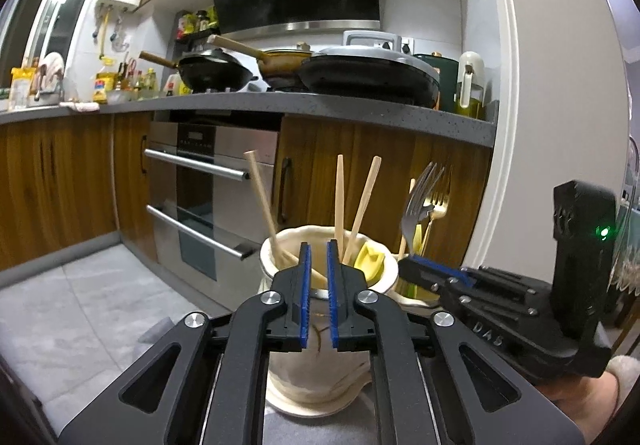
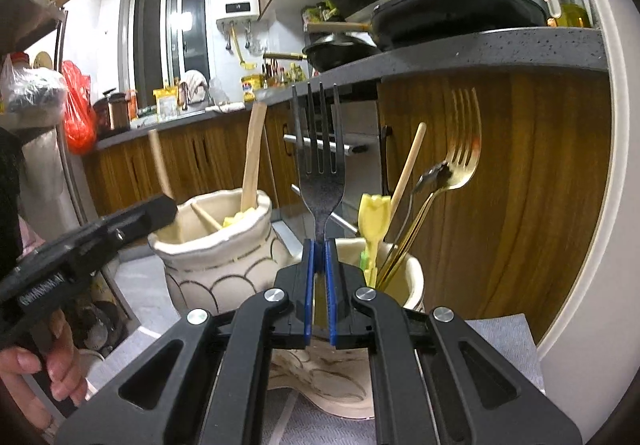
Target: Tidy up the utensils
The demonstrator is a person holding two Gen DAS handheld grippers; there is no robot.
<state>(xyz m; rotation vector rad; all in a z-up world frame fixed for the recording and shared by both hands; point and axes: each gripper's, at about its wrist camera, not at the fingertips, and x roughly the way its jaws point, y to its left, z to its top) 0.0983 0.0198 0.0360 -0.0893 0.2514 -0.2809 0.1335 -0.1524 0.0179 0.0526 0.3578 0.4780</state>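
Kitchen cabinets and a grey counter (image 1: 280,107) fill the background. On a grey mat (image 2: 500,341) stand two cream ceramic holders. One holder (image 1: 316,357) contains wooden chopsticks (image 1: 362,205) and a yellow utensil (image 1: 370,259). Just beside it, the other holder (image 2: 414,277) contains a gold fork (image 2: 460,165), a dark spoon and a yellow piece. The right gripper (image 2: 319,253) pinches the neck of a dark fork (image 2: 322,173) over this holder, upright, tines up. The left gripper (image 1: 316,257) hovers at the first holder's rim, jaws slightly apart, empty.

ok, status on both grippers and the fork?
Right gripper shut on black fork, tines up, over right holder. Left gripper open at chopstick jar. Nothing blocking.
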